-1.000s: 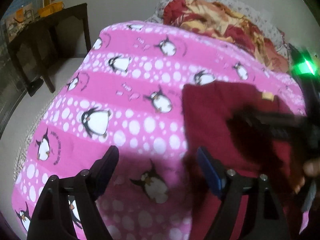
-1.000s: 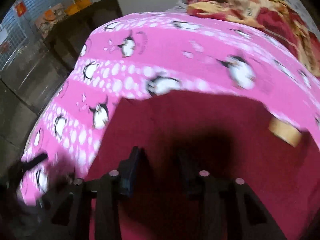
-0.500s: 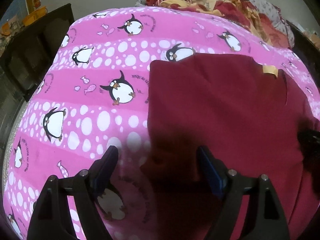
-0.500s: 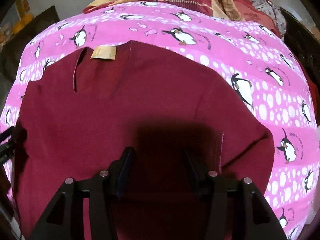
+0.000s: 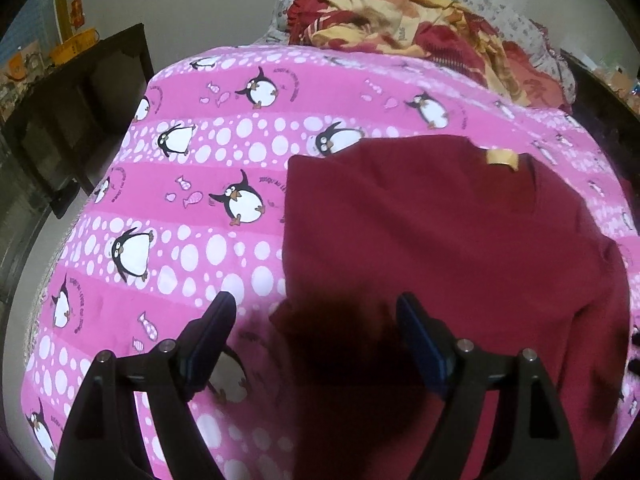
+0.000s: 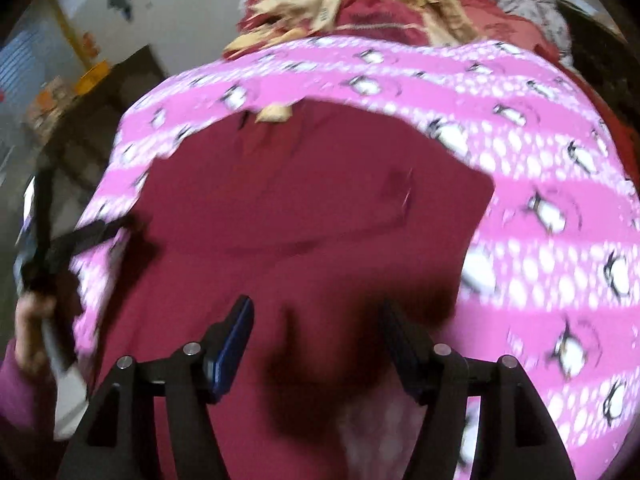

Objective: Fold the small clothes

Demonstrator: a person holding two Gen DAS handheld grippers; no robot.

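Observation:
A small dark red shirt (image 5: 440, 240) with a tan neck label (image 5: 502, 158) lies spread flat on a pink penguin-print bed sheet (image 5: 192, 200). My left gripper (image 5: 316, 320) is open and empty, hovering over the shirt's near left corner. In the right wrist view the same shirt (image 6: 300, 220) fills the middle, label (image 6: 276, 114) at the far side. My right gripper (image 6: 316, 324) is open and empty over the shirt's near right part. The left gripper also shows in the right wrist view (image 6: 60, 240), at the left edge.
A crumpled red and yellow blanket (image 5: 420, 32) is heaped at the head of the bed. A dark wooden table (image 5: 80, 92) stands to the left of the bed with orange items on it. The bed edge drops off on the left.
Both grippers have drawn back toward the near edge of the shirt. The right gripper's jaws have opened wider. The shirt still lies flat.

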